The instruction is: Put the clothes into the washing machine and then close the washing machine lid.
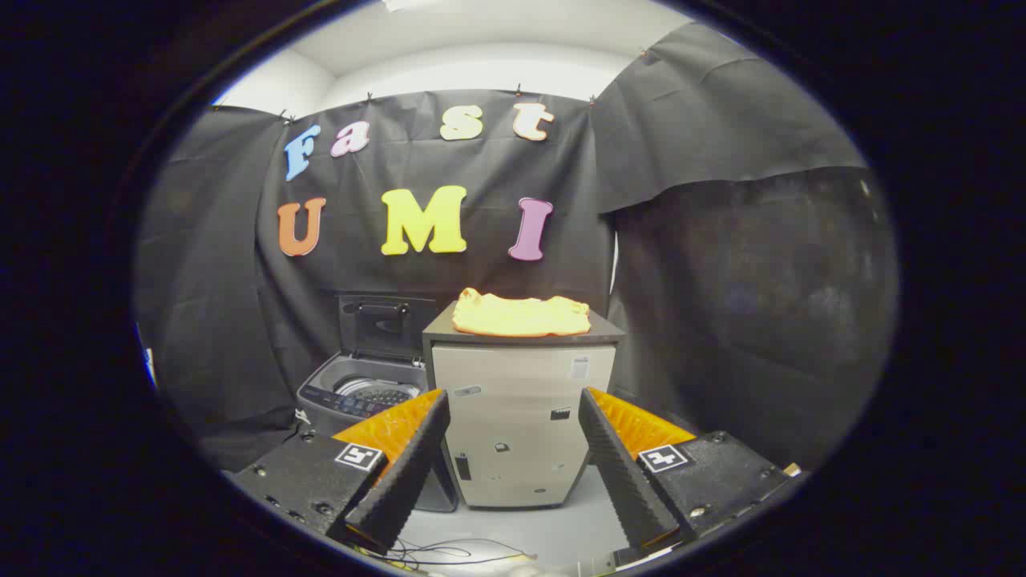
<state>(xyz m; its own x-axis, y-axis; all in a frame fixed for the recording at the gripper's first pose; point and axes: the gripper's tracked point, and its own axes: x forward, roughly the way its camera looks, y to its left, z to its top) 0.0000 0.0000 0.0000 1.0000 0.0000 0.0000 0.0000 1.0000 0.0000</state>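
Observation:
A folded yellow garment [519,316] lies on top of a beige cabinet [521,417], well beyond my fingers. To the cabinet's left stands a grey top-loading washing machine [361,393] with its dark lid [378,324] raised upright against the wall, the drum visible inside. My gripper [513,417] is open, its two fingers spread wide with nothing between them, and the cabinet's front shows through the gap. The gripper is some distance back from both the cabinet and the machine.
Black cloth walls close the booth behind and on both sides. The floor in front of the cabinet is pale, with thin cables [449,553] lying on it close below my fingers. The cabinet front carries a few small stickers.

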